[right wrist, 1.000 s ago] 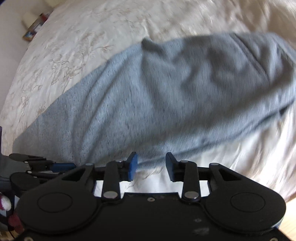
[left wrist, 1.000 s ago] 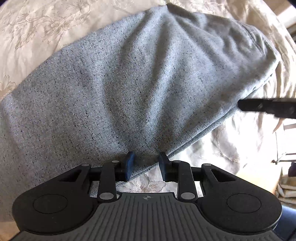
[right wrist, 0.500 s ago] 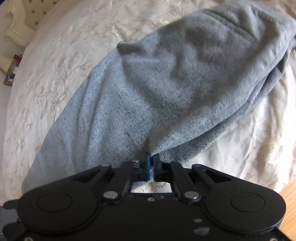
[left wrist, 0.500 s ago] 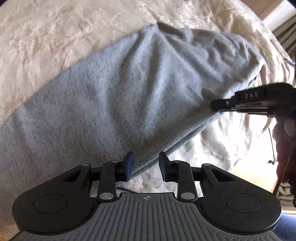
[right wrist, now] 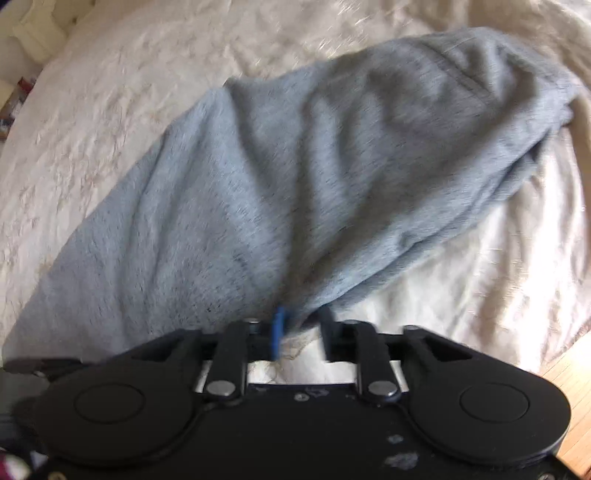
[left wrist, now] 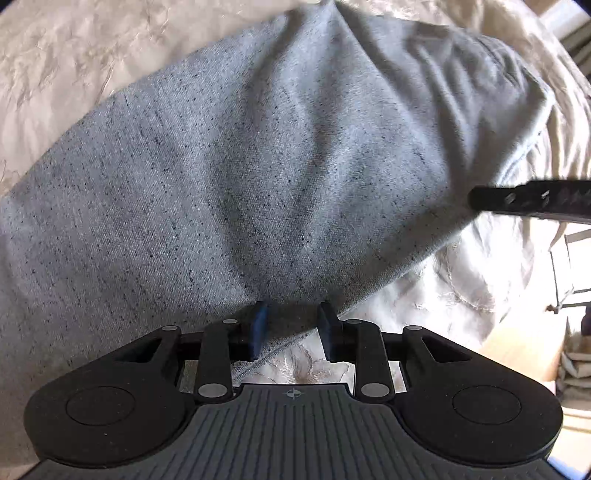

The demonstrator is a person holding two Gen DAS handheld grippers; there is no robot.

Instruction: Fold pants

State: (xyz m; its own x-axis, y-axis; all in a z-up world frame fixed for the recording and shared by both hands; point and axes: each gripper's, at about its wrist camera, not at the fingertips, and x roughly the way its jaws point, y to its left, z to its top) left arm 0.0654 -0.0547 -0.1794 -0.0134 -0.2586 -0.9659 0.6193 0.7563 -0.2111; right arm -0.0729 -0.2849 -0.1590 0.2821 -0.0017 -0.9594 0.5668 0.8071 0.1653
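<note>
Grey speckled pants [left wrist: 277, 166] lie folded lengthwise across a cream bedspread; they also show in the right wrist view [right wrist: 295, 184]. My left gripper [left wrist: 293, 325] is open, its blue-padded fingers straddling the near edge of the pants. My right gripper [right wrist: 301, 332] is open at the near edge of the pants, with cloth bunched between its fingers; this view is blurred. A right gripper finger [left wrist: 528, 201] shows at the right edge of the left wrist view, against the pants' near edge.
The cream embroidered bedspread [right wrist: 110, 110] surrounds the pants. A wooden floor [right wrist: 569, 373] shows past the bed's near right edge. Pale cushions [right wrist: 33, 33] sit at the far left corner.
My right gripper shut on the pants' near edge half a second ago and has now opened. The left gripper stayed open and moved closer over the pants' edge.
</note>
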